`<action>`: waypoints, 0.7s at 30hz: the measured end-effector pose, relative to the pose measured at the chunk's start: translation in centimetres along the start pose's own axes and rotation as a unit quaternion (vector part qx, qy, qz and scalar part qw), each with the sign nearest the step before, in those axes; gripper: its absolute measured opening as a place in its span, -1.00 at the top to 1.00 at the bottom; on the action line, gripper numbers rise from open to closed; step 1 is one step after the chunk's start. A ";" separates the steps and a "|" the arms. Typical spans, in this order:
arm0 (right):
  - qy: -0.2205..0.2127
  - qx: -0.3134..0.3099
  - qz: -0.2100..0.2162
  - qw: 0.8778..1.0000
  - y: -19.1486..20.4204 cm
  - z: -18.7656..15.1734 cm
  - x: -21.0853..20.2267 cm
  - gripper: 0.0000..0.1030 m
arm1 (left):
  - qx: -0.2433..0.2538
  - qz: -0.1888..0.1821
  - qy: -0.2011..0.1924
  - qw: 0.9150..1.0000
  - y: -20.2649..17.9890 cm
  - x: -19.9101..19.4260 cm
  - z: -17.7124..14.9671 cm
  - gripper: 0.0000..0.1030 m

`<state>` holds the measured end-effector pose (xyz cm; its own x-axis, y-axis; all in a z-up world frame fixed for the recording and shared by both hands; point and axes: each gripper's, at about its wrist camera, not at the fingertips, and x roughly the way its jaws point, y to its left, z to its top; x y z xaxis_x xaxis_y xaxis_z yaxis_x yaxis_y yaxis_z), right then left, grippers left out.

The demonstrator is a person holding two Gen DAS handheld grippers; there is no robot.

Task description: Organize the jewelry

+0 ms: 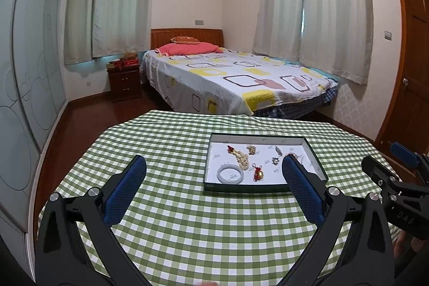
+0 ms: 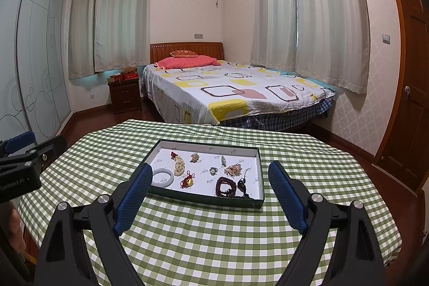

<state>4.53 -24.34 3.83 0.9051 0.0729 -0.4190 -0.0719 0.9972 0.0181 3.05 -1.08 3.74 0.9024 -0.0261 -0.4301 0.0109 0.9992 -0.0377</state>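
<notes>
A shallow dark-rimmed tray with a white floor lies on the green checked tablecloth. It holds several jewelry pieces: a pale jade bangle, a cream bead cluster, a red-and-gold charm, dark wooden prayer beads and an amber bead piece. In the left wrist view the tray, bangle and charm show too. My left gripper hovers open before the tray, empty. My right gripper also stands open and empty, short of the tray's near rim.
The round table's edge drops off toward a bed beyond. A nightstand stands left of the bed, a wooden door at right. The other gripper's body shows at each view's side.
</notes>
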 end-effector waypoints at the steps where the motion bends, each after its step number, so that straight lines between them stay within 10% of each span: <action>1: 0.001 0.000 0.000 1.000 0.0 0.0 0.0 -0.66 | 0.000 -0.001 -0.001 1.000 0.0 0.0 0.0 -0.91; 21: 0.027 0.007 -0.004 1.000 -0.6 -1.0 2.5 -0.66 | -0.015 -0.006 0.037 0.999 1.5 5.1 -1.0 -0.91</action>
